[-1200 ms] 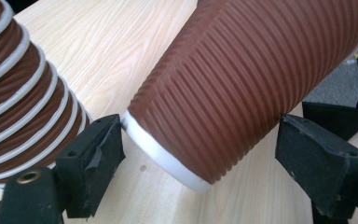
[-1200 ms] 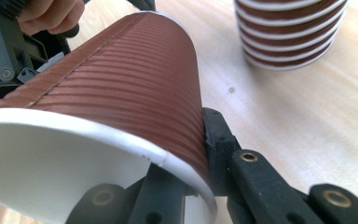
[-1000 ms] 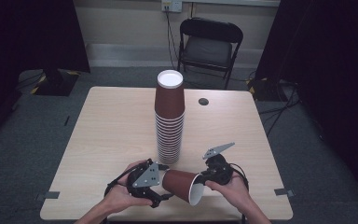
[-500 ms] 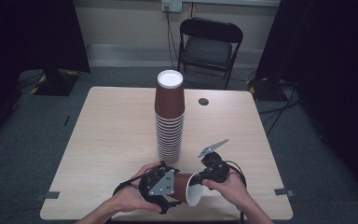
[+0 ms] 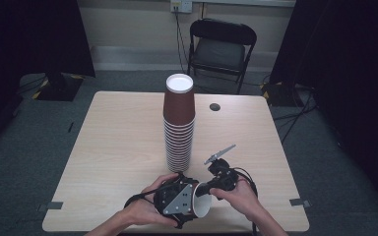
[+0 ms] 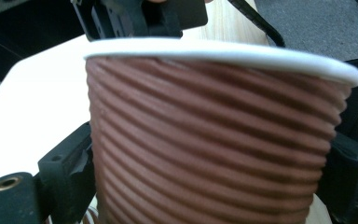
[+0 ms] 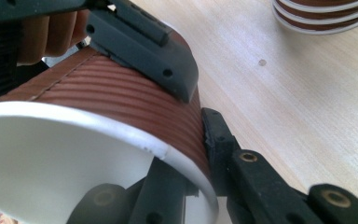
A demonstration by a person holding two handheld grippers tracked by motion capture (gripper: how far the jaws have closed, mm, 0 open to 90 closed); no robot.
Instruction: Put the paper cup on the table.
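The right gripper [image 5: 211, 189], low and right of centre in the high view, is clamped on the white rim of a brown ribbed paper cup [image 5: 199, 197]: in its own view one jaw lies inside the mouth and the other against the outer wall. The left gripper [image 5: 177, 199] straddles the cup's body; its jaws have just been opening, the cup between them, and its own view is too close to say whether the pads still press, though they seem to lie against the ribs. The cup lies tilted, mouth toward the lower right, just above the table [image 5: 118, 147]. Above it, mid-frame, stands a tall stack of cups [image 5: 179, 123].
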